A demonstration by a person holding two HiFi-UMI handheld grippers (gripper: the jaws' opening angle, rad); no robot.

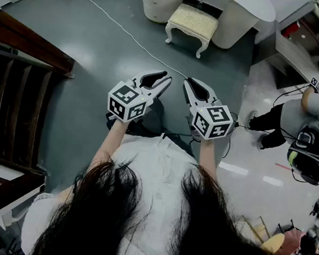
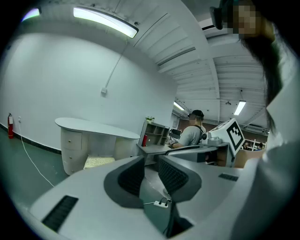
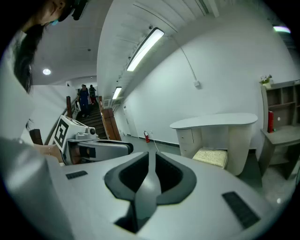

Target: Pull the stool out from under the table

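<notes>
Head view: stool [image 1: 192, 22] at the far end of the room, cushioned seat part tucked under the white worktop [image 1: 251, 2], front legs standing out on the green floor. We stand well apart from it

- Left gripper [image 1: 164, 78]: jaws all but closed, only a sliver between the pads, nothing held
- Right gripper [image 1: 189, 84]: jaws pressed together, empty; both point toward the stool

Risks as we judge them:
- White cable [image 1: 124, 31] runs across the floor between us and the stool; feet could catch it on approach, or a stool leg could drag it on the pull
- Jaws need opening first; a grip on the soft cushion edge may slip, the frame seems safer
- A skewed pull could knock the curved legs against the worktop's side panels
- Seated person [image 1: 309, 118] on the right, well clear
</notes>
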